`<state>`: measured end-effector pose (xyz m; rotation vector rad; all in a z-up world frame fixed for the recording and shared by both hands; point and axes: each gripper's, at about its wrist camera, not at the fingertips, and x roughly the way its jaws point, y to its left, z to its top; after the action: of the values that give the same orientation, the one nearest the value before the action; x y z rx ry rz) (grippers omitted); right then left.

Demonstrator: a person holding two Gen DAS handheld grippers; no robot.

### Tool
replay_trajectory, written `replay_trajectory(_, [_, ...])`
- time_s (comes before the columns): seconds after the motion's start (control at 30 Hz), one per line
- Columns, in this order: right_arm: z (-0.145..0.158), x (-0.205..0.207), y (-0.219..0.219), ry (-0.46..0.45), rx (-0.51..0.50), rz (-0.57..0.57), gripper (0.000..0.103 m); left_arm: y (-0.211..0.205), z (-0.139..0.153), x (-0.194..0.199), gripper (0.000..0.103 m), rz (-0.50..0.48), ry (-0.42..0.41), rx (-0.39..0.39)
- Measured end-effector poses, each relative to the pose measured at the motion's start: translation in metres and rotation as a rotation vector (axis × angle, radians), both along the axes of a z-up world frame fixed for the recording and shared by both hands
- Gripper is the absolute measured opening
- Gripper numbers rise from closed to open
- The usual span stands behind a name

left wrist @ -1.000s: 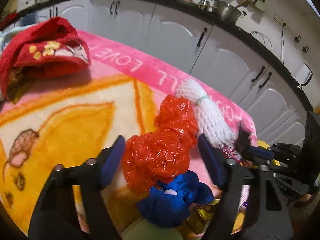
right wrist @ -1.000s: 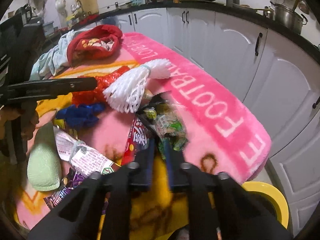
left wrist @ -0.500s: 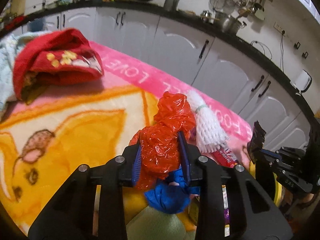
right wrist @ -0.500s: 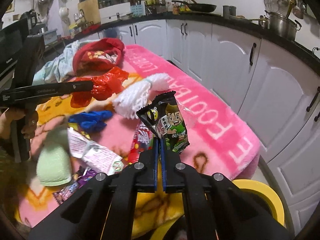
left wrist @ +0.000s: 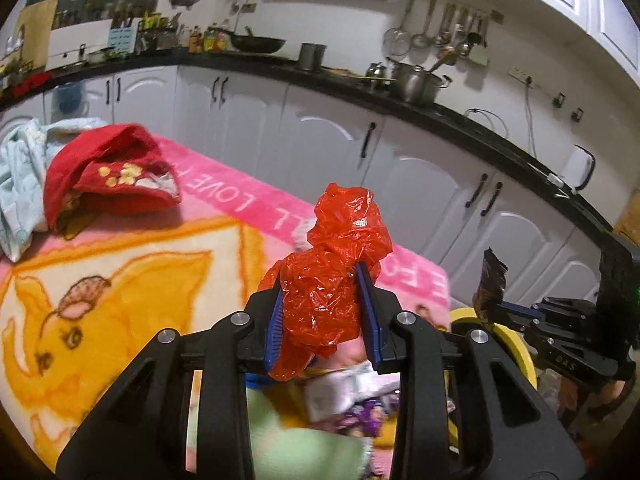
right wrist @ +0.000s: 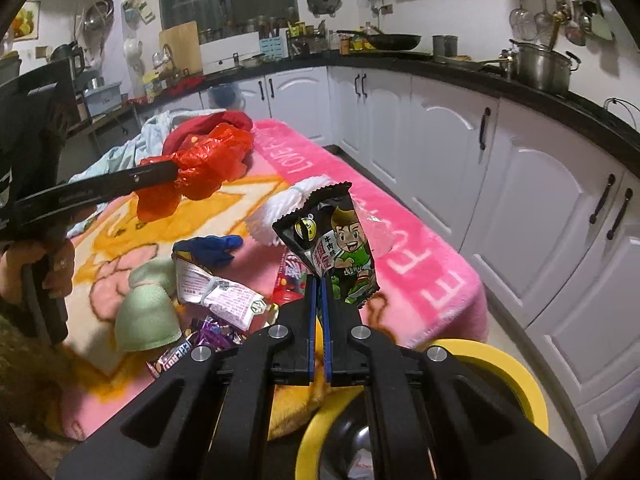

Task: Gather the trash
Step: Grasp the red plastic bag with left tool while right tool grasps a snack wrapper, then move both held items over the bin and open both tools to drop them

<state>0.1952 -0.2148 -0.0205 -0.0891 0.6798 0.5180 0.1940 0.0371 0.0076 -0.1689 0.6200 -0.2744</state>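
My left gripper (left wrist: 322, 280) is shut on a crumpled red plastic bag (left wrist: 336, 256) and holds it in the air above the pink blanket (left wrist: 120, 280); the bag also shows in the right wrist view (right wrist: 204, 164). My right gripper (right wrist: 319, 280) is shut on a dark snack packet (right wrist: 332, 240) with a cartoon boy, raised above the blanket's corner. The packet shows in the left wrist view (left wrist: 490, 284). A yellow-rimmed trash bin (right wrist: 500, 372) stands on the floor below my right gripper.
On the blanket lie a white foam net (right wrist: 288, 204), a blue bag (right wrist: 212, 246), a green cloth (right wrist: 146, 312), a white wrapper (right wrist: 224, 296) and purple wrappers (right wrist: 192, 344). A red garment (left wrist: 104, 176) lies far left. White cabinets (right wrist: 520, 200) line the right.
My left gripper closed on the red bag and lifted it off the blanket. My right gripper lifted the snack packet up and back toward the bin.
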Motion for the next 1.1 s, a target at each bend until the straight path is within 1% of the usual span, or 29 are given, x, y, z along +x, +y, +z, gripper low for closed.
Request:
replay_trajectory(0.3, [0.012, -0.026, -0.043, -0.043, 0.016, -0.069, 0.003, -0.051, 0.005, -0.014, 0.025, -0.080, -0.025, 0.006])
replay_trajectory(0.53, [0.012, -0.042, -0.073, -0.046, 0.022, -0.121, 0.003, -0.098, -0.001, -0.026, 0.025, -0.151, -0.025, 0.008])
replay_trajectory(0.8, [0.002, -0.054, -0.108, -0.028, 0.017, -0.179, 0.003, -0.142, -0.019, -0.034, 0.025, -0.231, 0.006, 0.021])
replay_trajectory(1.1, [-0.018, -0.064, -0.134, 0.014, 0.011, -0.225, 0.003, -0.177, -0.040, -0.040, 0.025, -0.300, 0.045, 0.053])
